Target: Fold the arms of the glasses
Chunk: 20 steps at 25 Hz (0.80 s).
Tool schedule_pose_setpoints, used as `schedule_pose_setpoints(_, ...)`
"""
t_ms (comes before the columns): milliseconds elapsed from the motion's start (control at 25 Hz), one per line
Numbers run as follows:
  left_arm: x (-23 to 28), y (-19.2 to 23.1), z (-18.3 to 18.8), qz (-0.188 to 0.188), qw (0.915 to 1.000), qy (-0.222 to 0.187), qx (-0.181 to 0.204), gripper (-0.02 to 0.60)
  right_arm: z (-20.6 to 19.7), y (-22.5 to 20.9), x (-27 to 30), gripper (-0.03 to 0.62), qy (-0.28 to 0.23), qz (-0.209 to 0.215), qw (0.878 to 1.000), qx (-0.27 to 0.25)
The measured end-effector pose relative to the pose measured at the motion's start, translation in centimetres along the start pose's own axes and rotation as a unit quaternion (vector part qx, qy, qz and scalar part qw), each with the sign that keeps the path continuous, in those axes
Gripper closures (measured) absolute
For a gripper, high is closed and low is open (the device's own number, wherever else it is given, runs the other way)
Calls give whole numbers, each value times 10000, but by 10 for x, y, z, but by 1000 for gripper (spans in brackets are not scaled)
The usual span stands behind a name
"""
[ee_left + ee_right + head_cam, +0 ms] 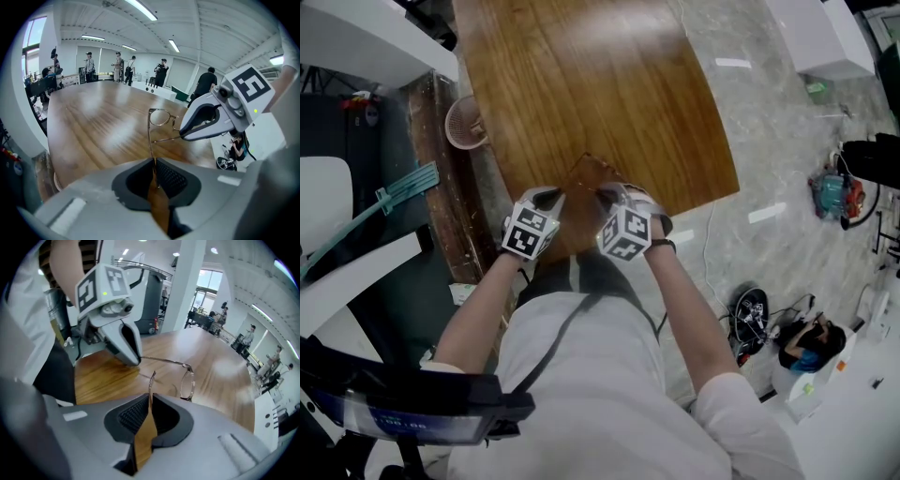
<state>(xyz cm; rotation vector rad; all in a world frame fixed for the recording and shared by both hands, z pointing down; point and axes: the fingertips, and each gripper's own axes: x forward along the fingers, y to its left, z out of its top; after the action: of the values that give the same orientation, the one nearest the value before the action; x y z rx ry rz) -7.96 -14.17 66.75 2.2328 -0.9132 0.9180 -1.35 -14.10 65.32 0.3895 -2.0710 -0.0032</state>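
Observation:
Thin metal-framed glasses (589, 175) hang over the near end of the wooden table (581, 75), both arms spread. In the left gripper view one arm runs straight back from the lens (161, 117) into my left gripper (153, 165), which is shut on that arm. The right gripper (183, 136) clamps the other arm there. In the right gripper view the curved arm tip sits pinched in my right gripper (150, 401), with the lens (186, 383) beyond. There the left gripper (134, 361) holds the far arm. Seen from the head, the left gripper (551, 198) and right gripper (612, 195) sit close together.
A pale round basket (465, 123) stands at the table's left edge. White furniture (356, 37) lies further left. Cables and bags (769, 323) lie on the marble floor at right. Several people (124, 65) stand beyond the table's far end.

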Motion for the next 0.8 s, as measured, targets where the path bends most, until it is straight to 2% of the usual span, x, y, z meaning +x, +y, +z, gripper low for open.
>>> schedule_pose_setpoints(160,-1,-2,1,15,9999,-39,-151,555,6,-17,1,569,-66,-273,9978,594)
schedule_pose_setpoints(520,1,-7,3,-111,9988,-59,-467,555,5,-42,-1,571,-186,-646,9890,1314)
schedule_pose_setpoints(680,-1,-3,5,-57,9968,-113,-785,563,10,-40,-3,563,-269,-730,9896,1210)
schedule_pose_setpoints(800,0,-3,9,-17,9967,-147,-797,574,13,-37,-12,517,-457,-679,9896,1182)
